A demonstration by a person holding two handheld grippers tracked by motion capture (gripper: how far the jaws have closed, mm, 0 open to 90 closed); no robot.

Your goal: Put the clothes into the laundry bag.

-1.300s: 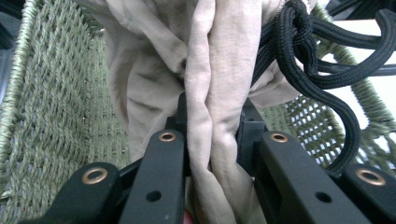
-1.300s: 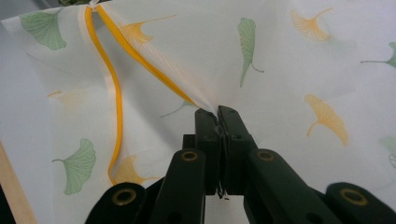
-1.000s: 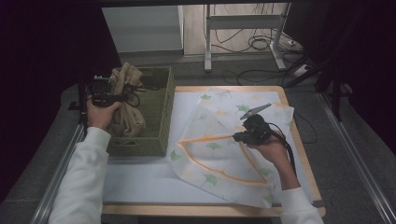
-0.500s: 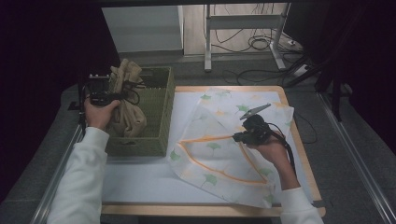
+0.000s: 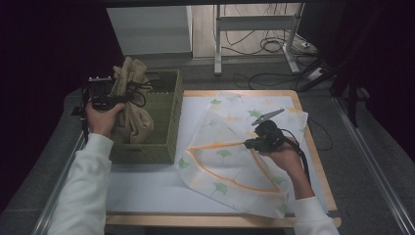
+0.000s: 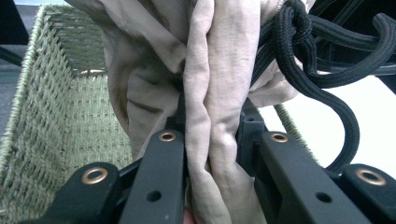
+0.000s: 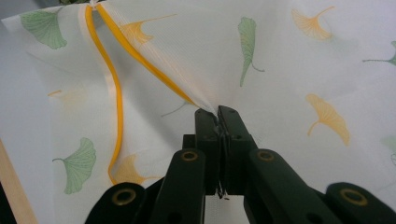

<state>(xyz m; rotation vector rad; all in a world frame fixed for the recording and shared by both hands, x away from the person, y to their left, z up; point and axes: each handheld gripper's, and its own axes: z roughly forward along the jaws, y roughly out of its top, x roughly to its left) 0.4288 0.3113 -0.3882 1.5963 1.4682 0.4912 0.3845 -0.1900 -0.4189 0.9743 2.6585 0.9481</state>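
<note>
A tan cloth bag (image 5: 131,105) stands in the green woven basket (image 5: 166,142) at the table's left. My left gripper (image 5: 113,98) is shut on the bag's gathered neck (image 6: 212,126), and a black cord (image 6: 322,65) loops beside it. A white cloth with green and orange ginkgo leaves and an orange border (image 5: 230,152) lies spread over the table's middle and right. My right gripper (image 5: 248,143) is shut on a fold of this cloth (image 7: 205,100) at the orange border, the fold pinched between its jaws.
The wooden table edge (image 5: 323,166) runs along the right and front. A metal stand and cables (image 5: 274,44) sit on the floor behind the table. A rail (image 5: 377,171) runs along the right side.
The left hand with the bag's neck has shifted slightly upward and toward the basket's back. The right hand and the cloth have stayed where they were.
</note>
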